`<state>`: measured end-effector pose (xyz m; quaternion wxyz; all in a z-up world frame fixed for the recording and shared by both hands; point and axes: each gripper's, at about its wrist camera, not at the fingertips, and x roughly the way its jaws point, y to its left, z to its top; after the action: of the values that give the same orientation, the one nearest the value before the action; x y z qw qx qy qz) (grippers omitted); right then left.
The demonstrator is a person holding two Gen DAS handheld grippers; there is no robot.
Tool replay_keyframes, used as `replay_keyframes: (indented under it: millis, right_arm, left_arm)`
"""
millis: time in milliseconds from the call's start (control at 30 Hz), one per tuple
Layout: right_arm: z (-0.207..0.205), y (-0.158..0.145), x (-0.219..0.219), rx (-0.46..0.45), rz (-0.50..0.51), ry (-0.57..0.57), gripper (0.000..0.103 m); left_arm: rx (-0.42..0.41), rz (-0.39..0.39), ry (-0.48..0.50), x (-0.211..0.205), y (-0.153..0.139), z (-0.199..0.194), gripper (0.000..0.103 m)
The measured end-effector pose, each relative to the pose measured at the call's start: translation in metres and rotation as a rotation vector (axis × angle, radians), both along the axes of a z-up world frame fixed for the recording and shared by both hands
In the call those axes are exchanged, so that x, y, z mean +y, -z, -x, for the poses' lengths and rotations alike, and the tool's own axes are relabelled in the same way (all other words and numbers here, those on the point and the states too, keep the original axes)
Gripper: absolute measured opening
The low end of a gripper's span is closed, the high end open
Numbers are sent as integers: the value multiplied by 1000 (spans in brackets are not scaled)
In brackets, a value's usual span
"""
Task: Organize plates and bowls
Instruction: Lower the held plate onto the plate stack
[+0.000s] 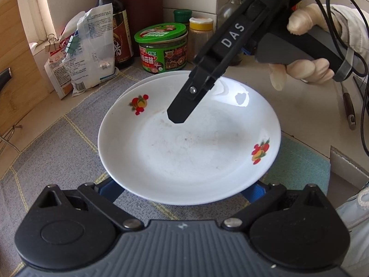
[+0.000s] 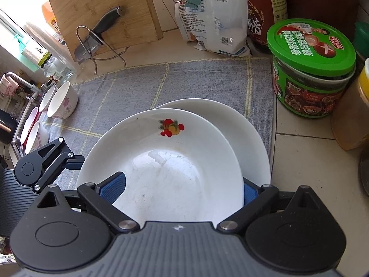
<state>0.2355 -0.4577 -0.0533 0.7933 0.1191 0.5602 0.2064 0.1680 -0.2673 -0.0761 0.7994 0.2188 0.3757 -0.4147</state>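
A white plate with fruit prints (image 1: 189, 147) lies on top of a second white plate (image 2: 230, 124) on a grey checked mat (image 1: 57, 152). My left gripper (image 1: 182, 191) is open, its blue pads spread wide at the plate's near rim, which covers their tips. My right gripper (image 2: 180, 191) is also open and straddles the opposite rim: one finger (image 1: 178, 113) hangs over the plate's inside, while the other sits outside the rim, mostly hidden. In the right wrist view the left gripper (image 2: 46, 164) shows at the plate's left edge. White flowered bowls (image 2: 62, 101) lie on their sides at the mat's far left.
A green-lidded jar (image 1: 161, 48), a dark sauce bottle (image 1: 115, 23), spice jars (image 1: 200, 37) and clipped bags (image 1: 90, 50) line the wall behind the plates. A cutting board with a knife in a wire rack (image 2: 99, 32) stands at the left. More bowls (image 2: 34, 133) sit by the sink.
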Motion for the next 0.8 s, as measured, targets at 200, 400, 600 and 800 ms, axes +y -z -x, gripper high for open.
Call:
replay_keyframes:
  millis: [200,400,600,800]
  right_arm:
    - [0,0,-1,1,4,5,101]
    - [1,0,-4,0,11,12,101]
    - [2,-1,-5,0,17,21,101]
    - [3,-2,-5,1,19,22,101]
  left_arm:
    - [3,1,4,-1,1,-1,102]
    - [2,-6,7,-2,3,-3,102]
    - [5,-8,9,-1,3,-6,102]
    - [8,-5,14,-1,5,-7,102]
